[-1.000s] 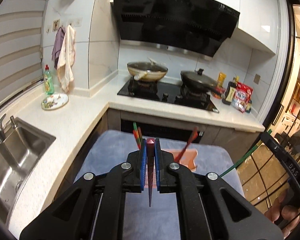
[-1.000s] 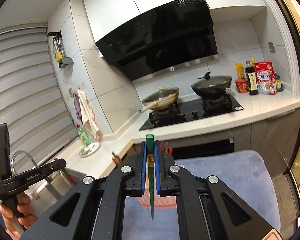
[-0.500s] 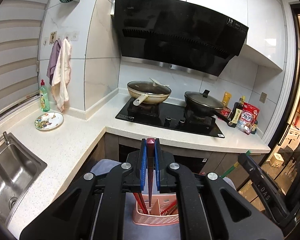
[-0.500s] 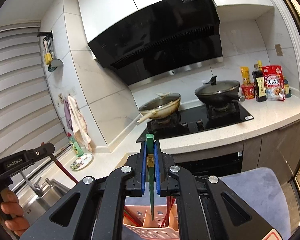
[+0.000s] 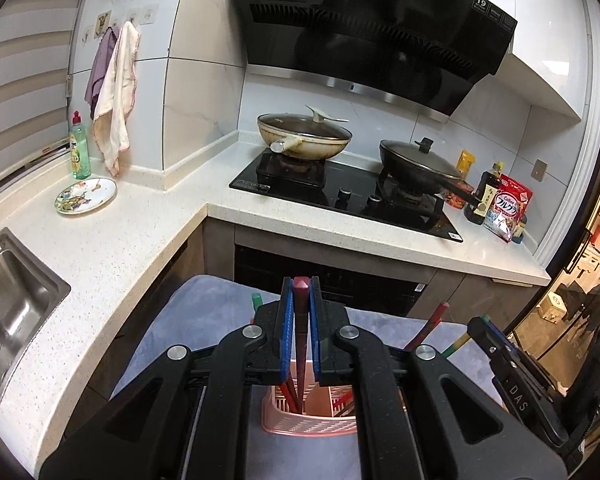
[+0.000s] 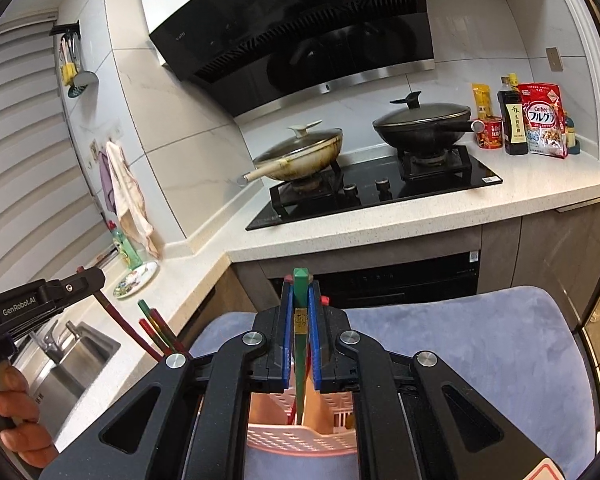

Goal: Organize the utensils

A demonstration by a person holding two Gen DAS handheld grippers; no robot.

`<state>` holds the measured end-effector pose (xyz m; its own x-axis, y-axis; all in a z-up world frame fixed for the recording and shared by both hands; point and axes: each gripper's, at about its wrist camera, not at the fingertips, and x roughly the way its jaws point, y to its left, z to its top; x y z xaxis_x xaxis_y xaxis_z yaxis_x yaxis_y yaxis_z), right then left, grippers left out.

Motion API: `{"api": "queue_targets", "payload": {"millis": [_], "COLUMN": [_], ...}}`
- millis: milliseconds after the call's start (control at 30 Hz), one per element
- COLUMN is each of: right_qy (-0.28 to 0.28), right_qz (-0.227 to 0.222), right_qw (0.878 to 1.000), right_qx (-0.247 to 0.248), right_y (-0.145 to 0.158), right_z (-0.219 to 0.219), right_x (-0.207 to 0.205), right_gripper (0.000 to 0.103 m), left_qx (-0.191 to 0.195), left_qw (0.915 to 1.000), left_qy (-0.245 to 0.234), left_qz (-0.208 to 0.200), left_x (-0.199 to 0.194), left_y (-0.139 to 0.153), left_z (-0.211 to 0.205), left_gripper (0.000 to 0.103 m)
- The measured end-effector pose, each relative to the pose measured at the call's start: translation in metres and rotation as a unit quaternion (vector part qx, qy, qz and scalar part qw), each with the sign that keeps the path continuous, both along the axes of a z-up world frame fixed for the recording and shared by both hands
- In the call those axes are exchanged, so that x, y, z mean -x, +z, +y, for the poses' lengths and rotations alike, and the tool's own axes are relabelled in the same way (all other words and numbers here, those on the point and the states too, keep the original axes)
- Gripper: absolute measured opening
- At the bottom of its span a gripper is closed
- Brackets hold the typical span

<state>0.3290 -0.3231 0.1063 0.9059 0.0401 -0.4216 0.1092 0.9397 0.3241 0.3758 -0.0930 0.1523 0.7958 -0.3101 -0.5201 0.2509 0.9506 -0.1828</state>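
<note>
My left gripper (image 5: 300, 300) is shut on a dark red chopstick (image 5: 301, 344) held upright, its tip inside the pink slotted utensil basket (image 5: 308, 424). My right gripper (image 6: 300, 300) is shut on a green chopstick (image 6: 300, 336), its tip also down in the pink basket (image 6: 300, 440). Several red and green chopsticks (image 6: 156, 332) stand in the basket. The right gripper (image 5: 496, 340) shows at the right of the left wrist view; the left gripper (image 6: 60, 288) shows at the left of the right wrist view.
The basket stands on a blue-grey cloth (image 6: 480, 340) on a surface in front of the kitchen counter (image 5: 120, 248). A sink (image 5: 8, 292) is to the left, a hob with two lidded pans (image 5: 304, 136) behind, bottles and packets (image 5: 504, 204) at the right.
Both grippers have come down over the basket, and the tips of the two held chopsticks have gone into it. The view has tilted and dropped.
</note>
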Motion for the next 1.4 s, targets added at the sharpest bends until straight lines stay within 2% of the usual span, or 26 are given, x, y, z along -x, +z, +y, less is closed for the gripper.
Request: {"api": "queue_targets", "payload": {"millis": [167, 233, 300, 367, 400, 433, 500, 667, 800, 933, 1400], "right_qy": [0.004, 0.005, 0.009, 0.013, 0.018, 0.021, 0.025, 0.035, 0.045, 0.042, 0.029], "right_qz": [-0.005, -0.010, -0.015, -0.017, -0.016, -0.016, -0.015, -0.002, 0.017, 0.032, 0.050], "right_qw": [1.000, 1.000, 1.000, 1.000, 1.000, 1.000, 1.000, 0.999, 0.999, 0.998, 0.993], "right_qx": [0.006, 0.002, 0.000, 0.004, 0.006, 0.007, 0.007, 0.006, 0.013, 0.037, 0.101], "right_y": [0.007, 0.012, 0.019, 0.025, 0.028, 0.030, 0.032, 0.034, 0.029, 0.022, 0.018], "right_z": [0.001, -0.001, -0.001, 0.000, 0.000, 0.001, 0.003, 0.009, 0.021, 0.033, 0.064], "right_x": [0.012, 0.021, 0.032, 0.043, 0.050, 0.057, 0.069, 0.106, 0.135, 0.160, 0.213], "right_gripper": [0.020, 0.026, 0.029, 0.032, 0.034, 0.036, 0.044, 0.049, 0.056, 0.059, 0.074], "left_qx": [-0.011, -0.017, -0.022, -0.027, -0.029, -0.034, -0.039, -0.068, -0.086, -0.104, -0.137], "left_qw": [0.9998, 0.9996, 0.9992, 0.9990, 0.9989, 0.9987, 0.9983, 0.9967, 0.9952, 0.9931, 0.9892], "left_qy": [0.013, 0.020, 0.028, 0.030, 0.031, 0.034, 0.038, 0.040, 0.042, 0.050, 0.053], "left_qz": [-0.007, -0.010, -0.016, -0.018, -0.018, -0.017, -0.019, -0.021, -0.021, -0.022, -0.001], "left_x": [0.009, 0.017, 0.025, 0.036, 0.041, 0.048, 0.060, 0.097, 0.124, 0.150, 0.196], "left_y": [0.003, 0.006, 0.010, 0.013, 0.014, 0.015, 0.015, 0.013, 0.010, 0.006, -0.013], "left_z": [0.005, 0.009, 0.013, 0.017, 0.019, 0.021, 0.026, 0.031, 0.033, 0.035, 0.033], "left_gripper": [0.010, 0.026, 0.034, 0.037, 0.043, 0.057, 0.067, 0.067, 0.079, 0.081, 0.089]}}
